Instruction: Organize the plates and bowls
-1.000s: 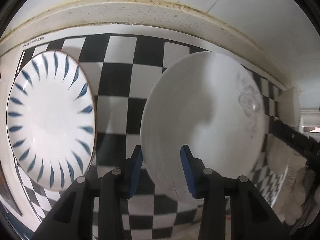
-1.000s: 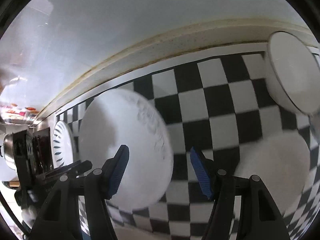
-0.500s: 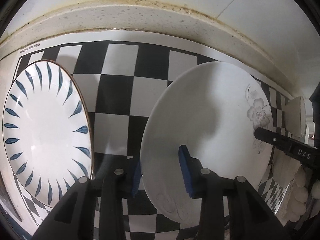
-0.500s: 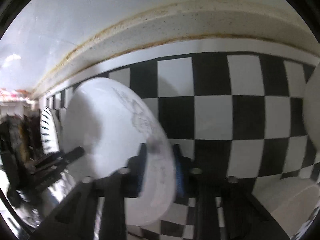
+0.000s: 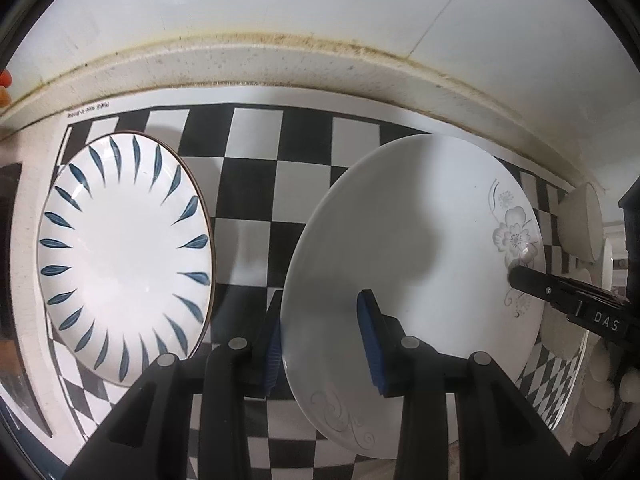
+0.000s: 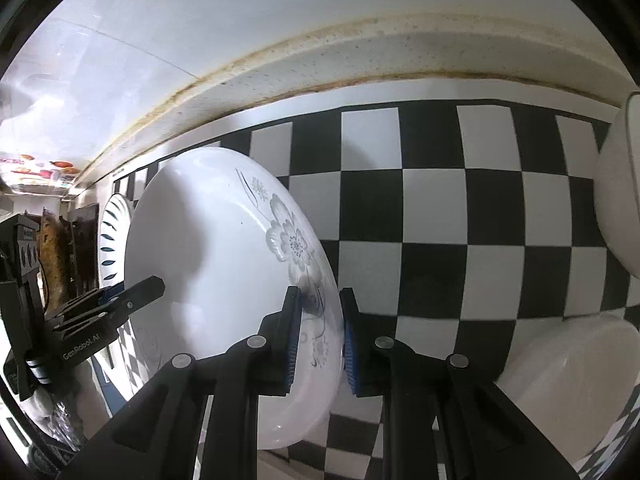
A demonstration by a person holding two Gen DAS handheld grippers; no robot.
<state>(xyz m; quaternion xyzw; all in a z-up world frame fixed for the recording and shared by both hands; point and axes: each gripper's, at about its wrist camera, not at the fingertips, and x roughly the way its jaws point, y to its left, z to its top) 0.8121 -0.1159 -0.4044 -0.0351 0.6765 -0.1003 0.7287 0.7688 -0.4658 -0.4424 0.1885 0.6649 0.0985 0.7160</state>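
Left gripper (image 5: pixel 320 344), right gripper (image 6: pixel 318 338) clamp floral plate (image 5: pixel 420 264) rim.

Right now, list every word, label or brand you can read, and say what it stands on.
"DAS": white letters on the right tool, seen from the left wrist.
"GenRobot.AI": white letters on the left tool, seen from the right wrist.
Small print on the checkered mat's white border: too small to read.
Colourful packaging far left: blurred, unreadable.
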